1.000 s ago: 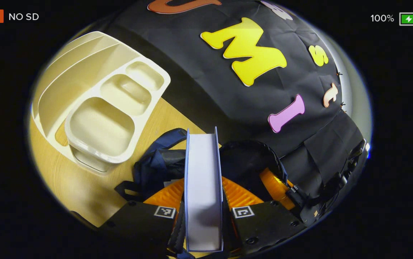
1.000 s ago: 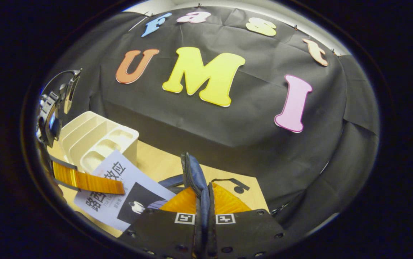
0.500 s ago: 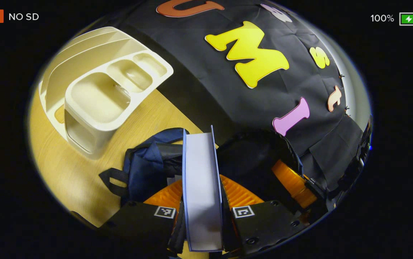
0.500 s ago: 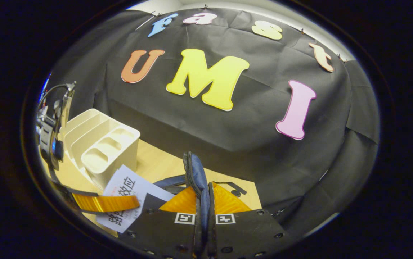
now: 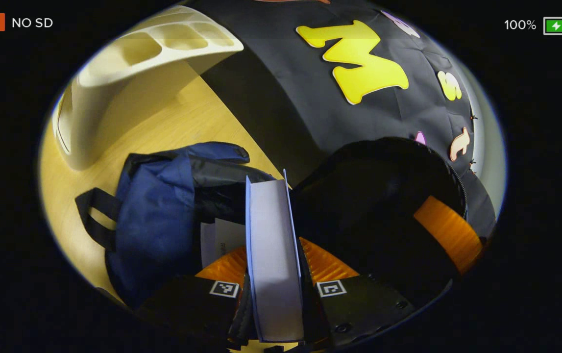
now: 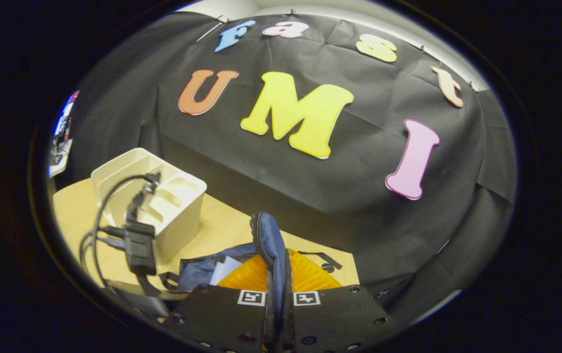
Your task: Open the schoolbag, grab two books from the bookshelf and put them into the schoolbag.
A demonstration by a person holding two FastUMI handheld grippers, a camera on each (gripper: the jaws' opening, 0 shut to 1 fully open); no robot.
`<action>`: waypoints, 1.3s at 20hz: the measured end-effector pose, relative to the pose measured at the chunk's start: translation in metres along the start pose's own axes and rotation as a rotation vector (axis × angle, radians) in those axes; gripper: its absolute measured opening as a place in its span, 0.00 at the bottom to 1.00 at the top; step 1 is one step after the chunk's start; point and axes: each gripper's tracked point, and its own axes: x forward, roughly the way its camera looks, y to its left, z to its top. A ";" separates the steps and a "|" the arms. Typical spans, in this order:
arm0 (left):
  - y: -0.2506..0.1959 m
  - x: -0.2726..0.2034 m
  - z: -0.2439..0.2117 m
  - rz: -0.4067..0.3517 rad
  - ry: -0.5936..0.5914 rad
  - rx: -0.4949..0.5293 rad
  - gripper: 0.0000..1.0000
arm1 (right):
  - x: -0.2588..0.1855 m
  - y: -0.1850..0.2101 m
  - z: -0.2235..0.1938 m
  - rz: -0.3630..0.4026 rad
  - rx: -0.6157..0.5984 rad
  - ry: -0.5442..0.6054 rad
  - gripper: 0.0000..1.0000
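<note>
Holding a book [image 5: 273,255] edge-up, the left gripper [image 5: 275,284] clamps it from both sides, fingers pressing the covers; page block is pale and smooth, covers thin, long axis running straight ahead along the fingers. Directly in front and below sits the schoolbag [image 5: 163,215], soft navy fabric, slumped, mouth agape and dark inside, so the book points into the opening. Judgement: next move is a push forward and down along that axis, and the left is the arm placed for it. A pale edge of what may be another book [image 5: 219,238] shows inside the bag, hard to tell. Right gripper [image 6: 277,289] is clenched on the bag's rim [image 6: 268,240], a padded blue strip with zipper teeth, held upright to keep the mouth wide. In the left gripper view its ribbed finger [image 5: 445,233] sits at the far side of the opening. Black strap loops [image 5: 94,215] lie on the wooden tabletop [image 5: 173,127]. The cream plastic bookshelf [image 5: 114,83], with moulded rounded compartments, stands well apart to the left. Cables [image 6: 134,230] hang in the right gripper view.
</note>
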 end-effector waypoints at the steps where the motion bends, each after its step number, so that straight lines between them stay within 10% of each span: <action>1: -0.001 0.007 -0.006 -0.016 0.007 -0.010 0.43 | 0.000 0.002 0.001 -0.002 -0.017 0.000 0.06; 11: 0.014 0.047 -0.030 -0.100 0.046 -0.144 0.50 | 0.018 0.004 -0.002 0.004 -0.018 -0.012 0.06; 17: 0.017 0.035 -0.038 -0.076 0.112 -0.017 0.69 | 0.017 -0.007 -0.010 -0.008 0.008 -0.021 0.06; 21: 0.024 0.016 -0.029 -0.068 0.115 0.020 0.58 | 0.019 -0.011 -0.023 -0.007 0.026 -0.001 0.06; 26: 0.040 -0.003 -0.018 -0.010 0.088 0.104 0.78 | 0.019 -0.013 -0.027 -0.004 0.058 0.004 0.06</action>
